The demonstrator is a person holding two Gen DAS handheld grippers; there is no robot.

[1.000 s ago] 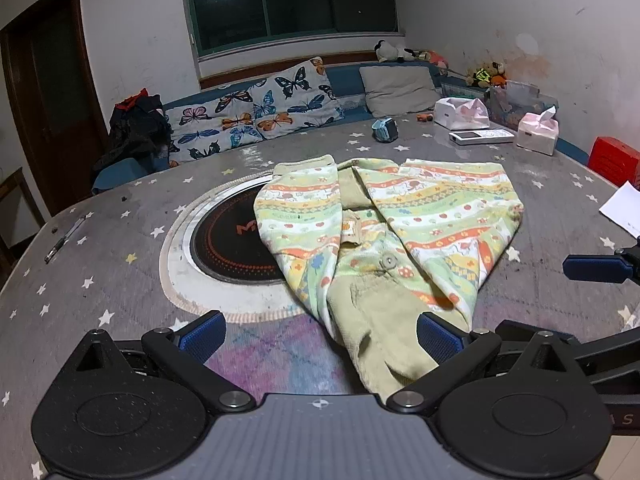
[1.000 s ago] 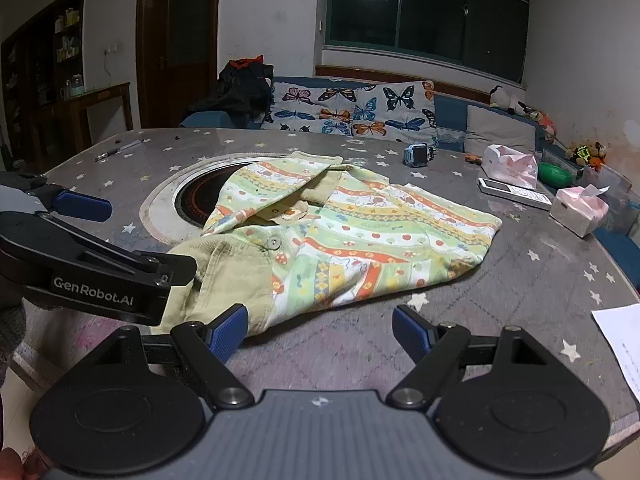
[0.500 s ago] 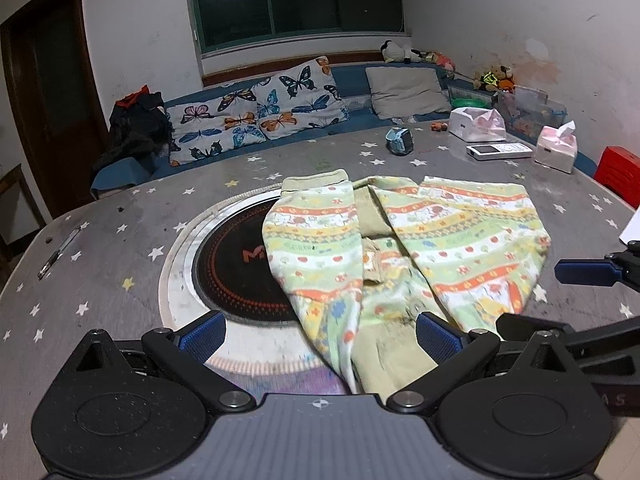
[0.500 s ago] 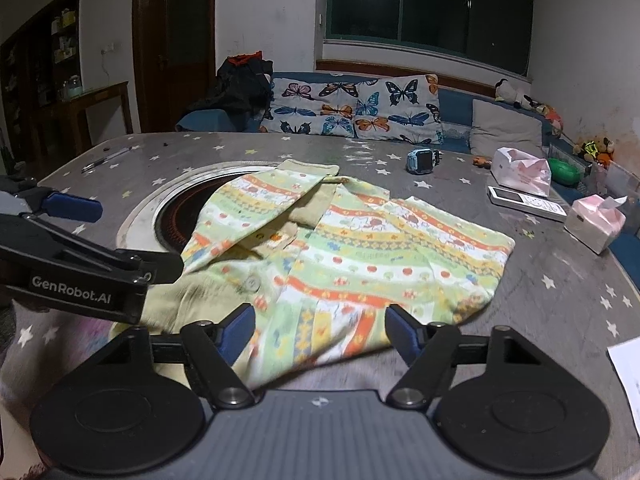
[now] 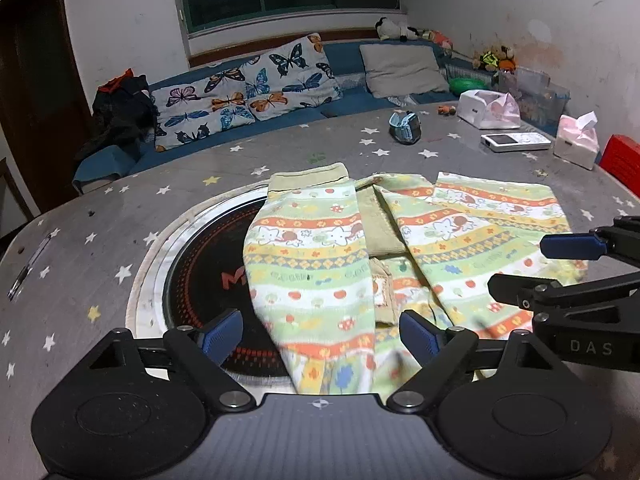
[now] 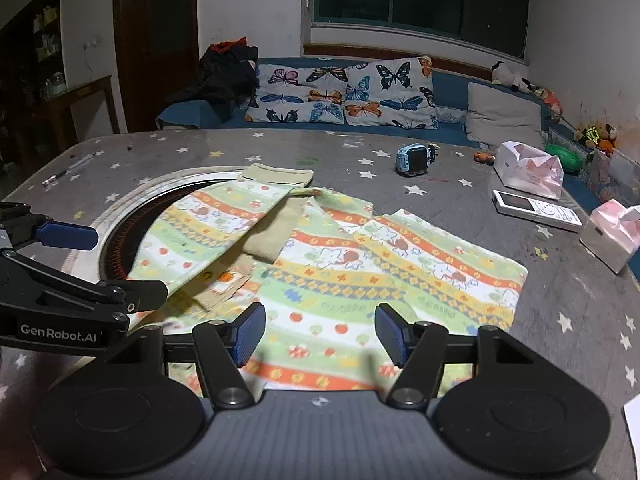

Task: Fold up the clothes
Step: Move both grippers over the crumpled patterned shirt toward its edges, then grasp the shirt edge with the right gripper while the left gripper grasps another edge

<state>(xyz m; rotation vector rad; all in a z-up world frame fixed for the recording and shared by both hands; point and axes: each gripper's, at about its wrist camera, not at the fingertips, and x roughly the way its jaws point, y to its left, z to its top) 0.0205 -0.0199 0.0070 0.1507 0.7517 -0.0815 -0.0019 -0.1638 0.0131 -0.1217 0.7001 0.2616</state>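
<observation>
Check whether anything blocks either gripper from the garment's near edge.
Nothing visible does. The left gripper and right gripper are both open right over the striped printed garment, with no object between.

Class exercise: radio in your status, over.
Left hand-held gripper open, right hand-held gripper open, both over garment. Garment flat on table. Nothing in the way.

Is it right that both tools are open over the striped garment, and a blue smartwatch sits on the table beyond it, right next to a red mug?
Not quite: the right wrist view shows no red mug. The blue smartwatch stands alone on the table, with both tools, left and right, open over the striped garment.
</observation>
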